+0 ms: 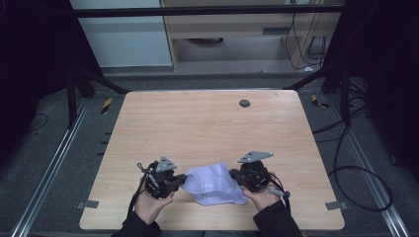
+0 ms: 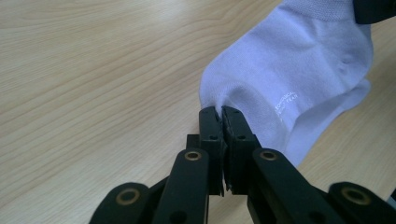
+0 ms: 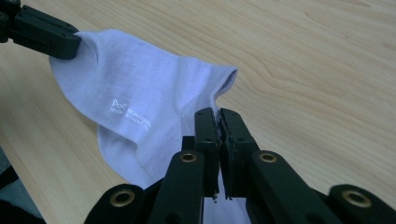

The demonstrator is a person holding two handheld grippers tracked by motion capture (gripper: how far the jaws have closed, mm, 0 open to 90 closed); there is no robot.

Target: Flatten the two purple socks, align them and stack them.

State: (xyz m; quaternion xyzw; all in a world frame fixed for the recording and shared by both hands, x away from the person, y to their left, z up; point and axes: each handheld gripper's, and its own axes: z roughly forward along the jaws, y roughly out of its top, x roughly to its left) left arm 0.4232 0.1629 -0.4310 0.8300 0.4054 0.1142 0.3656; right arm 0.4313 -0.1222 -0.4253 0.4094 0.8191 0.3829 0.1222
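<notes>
- A white sock is stretched between the two tools over the wooden surface, close to the surface's near edge and about midway along it.
- The left tool sits at the sock's left end; in the left gripper view its two black jaws are pressed together on a pinch of the sock, with the fabric bunched right at the tips.
- The right tool sits at the sock's right end; in the right gripper view its jaws are likewise closed tight on an edge of the sock.
- In the right gripper view the left tool appears at the upper left corner, clamped on the far end of the sock, so the cloth spans from one tool to the other.
- In the left gripper view the right tool shows as a dark shape at the top right corner, at the sock's ribbed end.
- Small white lettering is printed on the side of the sock, too small to read.
- In the high view, part of the sock sags toward the near edge of the surface; whether it touches the wood I cannot tell.
- A small dark round disc is set in the surface near its far edge, well apart from the sock.
- A hand holds each tool from the near side, with dark sleeves entering at the near edge.
</notes>
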